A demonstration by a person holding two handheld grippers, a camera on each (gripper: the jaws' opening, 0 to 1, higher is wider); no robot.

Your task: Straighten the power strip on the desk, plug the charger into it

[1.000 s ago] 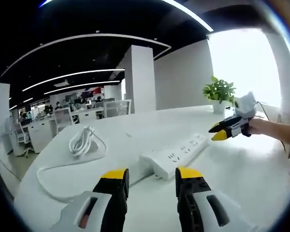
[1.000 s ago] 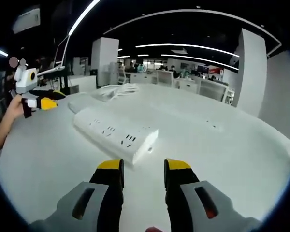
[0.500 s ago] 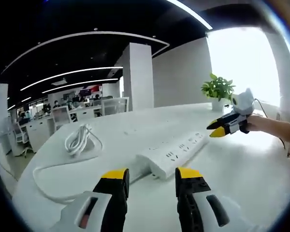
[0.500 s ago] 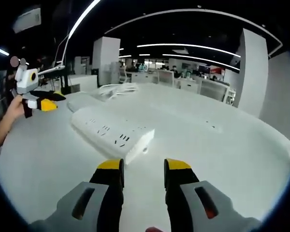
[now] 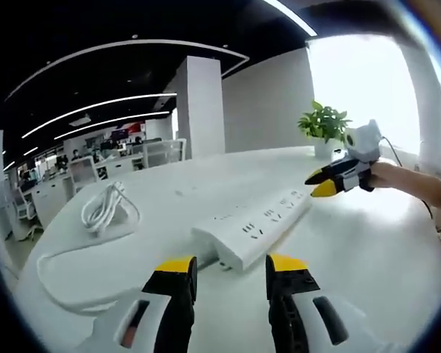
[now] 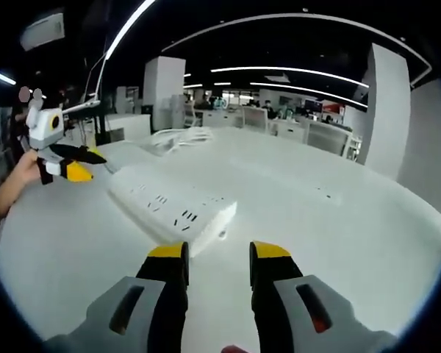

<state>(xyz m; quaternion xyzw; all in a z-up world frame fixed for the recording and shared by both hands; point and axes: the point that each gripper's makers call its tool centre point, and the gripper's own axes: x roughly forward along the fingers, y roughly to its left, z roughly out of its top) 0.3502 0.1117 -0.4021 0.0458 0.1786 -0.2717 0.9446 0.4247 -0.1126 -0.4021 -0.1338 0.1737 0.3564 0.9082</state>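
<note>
On the white desk (image 5: pixel 397 257), I'm hovering both open, empty grippers (image 5: pixel 228 266) (image 6: pixel 215 251) at the strip (image 5: pixel 253 228); the charger (image 5: pixel 103 209), probably, is lying beyond, unplugged.

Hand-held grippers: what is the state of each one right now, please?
Left hand-held gripper: open, holding nothing.
Right hand-held gripper: open, holding nothing.

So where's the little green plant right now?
In the left gripper view the plant stands far back on the white desk, upper right, beside the bright window, just behind the right gripper.

Blown-out window (image 5: pixel 375 88) glare, dim ceiling strip lights, soft fisheye edges
</note>
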